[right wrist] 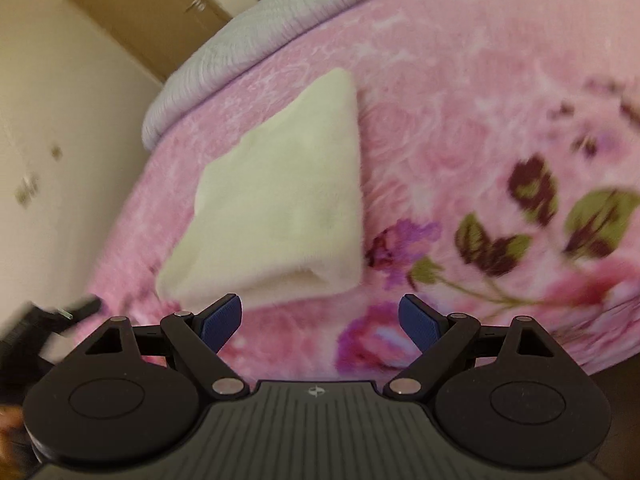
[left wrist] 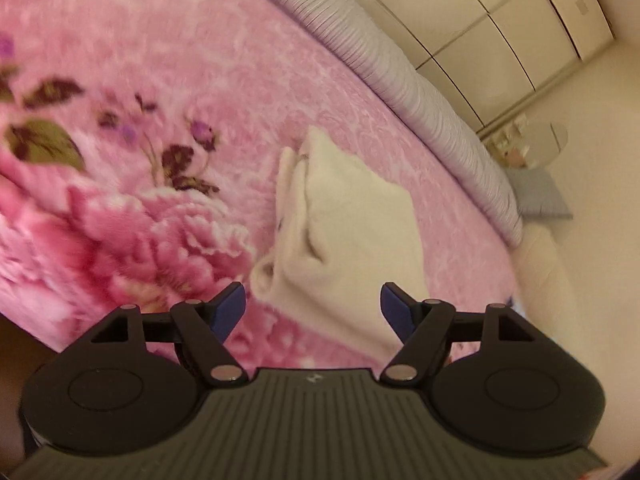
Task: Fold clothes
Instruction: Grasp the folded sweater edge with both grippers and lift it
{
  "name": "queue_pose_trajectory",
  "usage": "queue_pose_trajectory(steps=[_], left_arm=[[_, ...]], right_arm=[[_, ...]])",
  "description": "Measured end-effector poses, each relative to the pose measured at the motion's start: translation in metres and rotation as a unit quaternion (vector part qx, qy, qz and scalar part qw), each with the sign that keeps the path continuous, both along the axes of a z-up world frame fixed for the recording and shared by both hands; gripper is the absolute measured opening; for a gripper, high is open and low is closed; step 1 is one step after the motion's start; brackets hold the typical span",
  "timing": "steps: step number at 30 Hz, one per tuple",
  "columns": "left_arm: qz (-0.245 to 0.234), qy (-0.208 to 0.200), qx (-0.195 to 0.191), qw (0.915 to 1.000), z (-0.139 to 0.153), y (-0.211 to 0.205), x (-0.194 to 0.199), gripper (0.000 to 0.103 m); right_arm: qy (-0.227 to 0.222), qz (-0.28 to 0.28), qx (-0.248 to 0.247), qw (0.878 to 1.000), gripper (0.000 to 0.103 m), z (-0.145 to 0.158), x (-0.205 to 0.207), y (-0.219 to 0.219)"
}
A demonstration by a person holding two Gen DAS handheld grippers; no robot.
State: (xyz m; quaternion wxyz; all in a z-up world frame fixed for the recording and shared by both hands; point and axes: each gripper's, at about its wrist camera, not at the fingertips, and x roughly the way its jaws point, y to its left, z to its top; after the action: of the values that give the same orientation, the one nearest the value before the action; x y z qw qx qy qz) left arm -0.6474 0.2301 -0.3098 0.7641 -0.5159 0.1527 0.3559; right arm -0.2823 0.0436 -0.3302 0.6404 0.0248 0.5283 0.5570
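While it lies folded into a thick, squarish bundle on the pink floral blanket (right wrist: 460,120), the cream garment (right wrist: 280,200) sits near the blanket's edge, on the side closest to the grey striped bedding (right wrist: 224,64). The left gripper (left wrist: 312,308) and the right gripper (right wrist: 320,320) both hover just short of the garment with their blue-padded jaws spread wide, neither holding anything. One end of the garment looks loose: in the left wrist view, layered edges and a small curled corner splay toward the blanket's printed flowers. That, by the look of it, is the risk. A pinch that catches only the top layer could drag the fold open, and the plush blanket beneath the garment could be snagged along with it. Both views are motion-blurred, so fine detail is uncertain. Beyond the garment and the bedding stand cream wardrobe doors (left wrist: 500,20), a wall and a brown door (right wrist: 152,8). Nothing lies between either gripper and the garment.
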Motion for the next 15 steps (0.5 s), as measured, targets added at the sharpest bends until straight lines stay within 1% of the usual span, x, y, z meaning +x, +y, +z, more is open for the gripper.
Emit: queue_pose_trajectory(steps=[2,4,7,11,15], left_arm=[[0.0,-0.025,-0.031,0.9992,-0.019,0.023,0.005,0.07],[-0.005,-0.039,-0.048,0.9981,-0.035,0.043,0.013,0.07],[-0.013,-0.035,-0.061,0.9975,-0.051,0.07,0.025,0.07],[-0.032,-0.051,-0.084,0.9946,-0.072,0.097,0.038,0.07],[-0.052,-0.081,-0.101,0.9903,-0.085,0.116,0.051,0.07]], right_arm=[[0.044,-0.021,0.013,0.999,0.088,-0.01,0.015,0.006],[0.071,-0.029,0.022,0.997,0.088,-0.016,0.027,0.017],[0.109,-0.041,0.035,0.993,0.088,-0.026,0.045,0.033],[0.11,-0.044,0.02,0.993,0.088,-0.035,0.059,0.062],[0.137,-0.046,0.004,0.989,0.088,-0.051,0.07,0.087]])
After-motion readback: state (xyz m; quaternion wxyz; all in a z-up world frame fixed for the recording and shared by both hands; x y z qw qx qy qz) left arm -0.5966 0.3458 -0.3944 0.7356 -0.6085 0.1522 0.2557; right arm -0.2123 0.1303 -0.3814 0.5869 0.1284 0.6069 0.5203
